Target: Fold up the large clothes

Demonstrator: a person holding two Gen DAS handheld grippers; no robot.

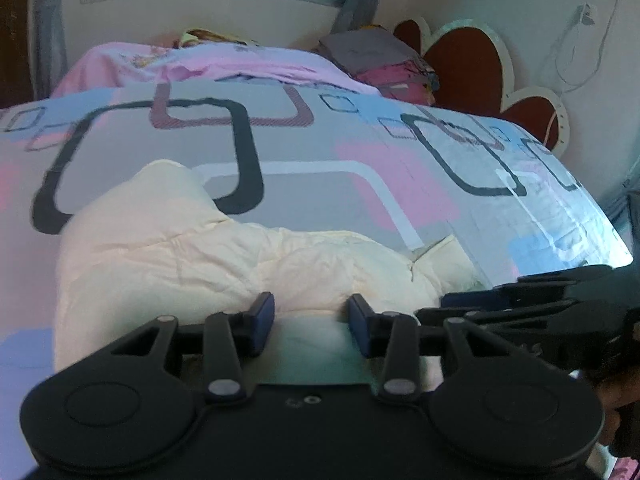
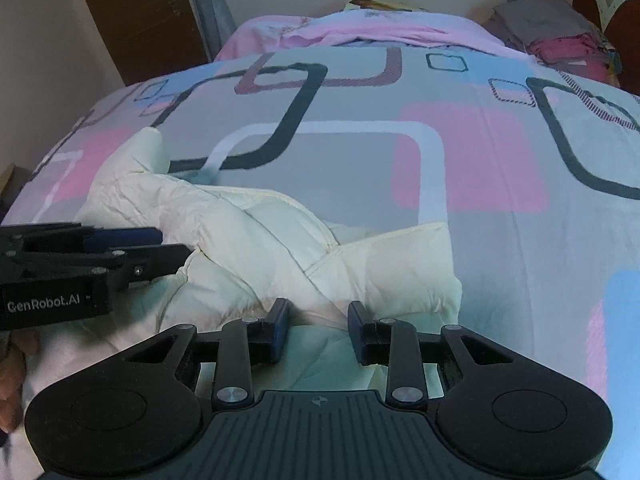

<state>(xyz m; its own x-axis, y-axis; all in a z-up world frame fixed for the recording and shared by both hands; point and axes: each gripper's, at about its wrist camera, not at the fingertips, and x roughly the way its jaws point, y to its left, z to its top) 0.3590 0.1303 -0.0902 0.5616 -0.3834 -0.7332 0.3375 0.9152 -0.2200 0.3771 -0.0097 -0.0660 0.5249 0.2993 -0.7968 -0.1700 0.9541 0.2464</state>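
Cream padded jacket (image 2: 256, 240) bunched on the bed (image 2: 500, 240), left tongs (image 1: 311, 320) and right tongs (image 2: 318, 330) both spread, hovering side by side over its near edge

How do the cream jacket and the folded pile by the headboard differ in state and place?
The cream jacket lies crumpled and spread loosely at the near end of the bed, right in front of both open grippers, left and right. The folded pile sits stacked at the far end. The jacket is one pale colour; the pile shows grey over pink layers. Both rest on the bed.
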